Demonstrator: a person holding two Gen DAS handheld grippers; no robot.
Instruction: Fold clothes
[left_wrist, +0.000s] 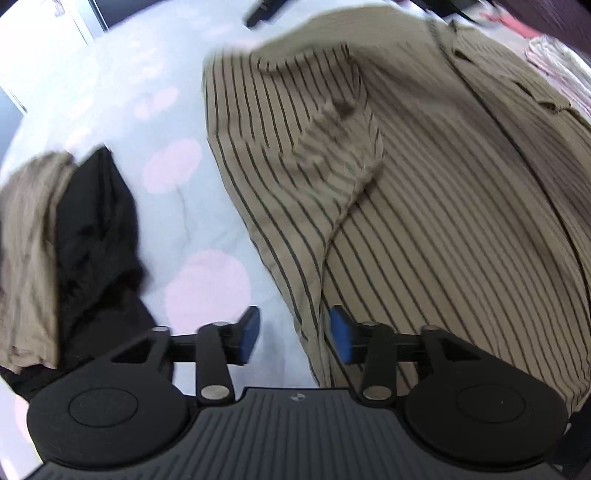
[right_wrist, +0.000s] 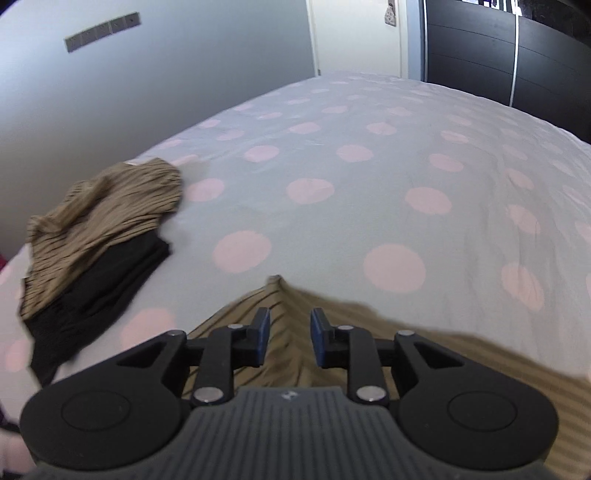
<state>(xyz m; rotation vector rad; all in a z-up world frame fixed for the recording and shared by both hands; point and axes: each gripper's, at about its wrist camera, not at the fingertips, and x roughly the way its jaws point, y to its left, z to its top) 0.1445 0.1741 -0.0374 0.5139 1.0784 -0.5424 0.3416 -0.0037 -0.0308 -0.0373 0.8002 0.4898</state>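
Observation:
A tan shirt with dark stripes (left_wrist: 424, 184) lies spread on the bed, one sleeve folded over its body. My left gripper (left_wrist: 295, 334) hangs open over the shirt's left edge. The hem runs down between its blue pads (left_wrist: 341, 334), which do not touch it. In the right wrist view a pointed fold of the same tan shirt (right_wrist: 288, 295) lies under my right gripper (right_wrist: 290, 336). Its jaws are open a little way, with fabric below the gap and not pinched.
A crumpled pile of a tan striped garment on a black one (right_wrist: 92, 236) lies to the left, also seen as the pile (left_wrist: 92, 229). The bed sheet (right_wrist: 369, 166) is pale with pink dots. A grey wall and a dark wardrobe (right_wrist: 480, 55) stand beyond it. Pinkish clothes (left_wrist: 554, 62) lie at the top right.

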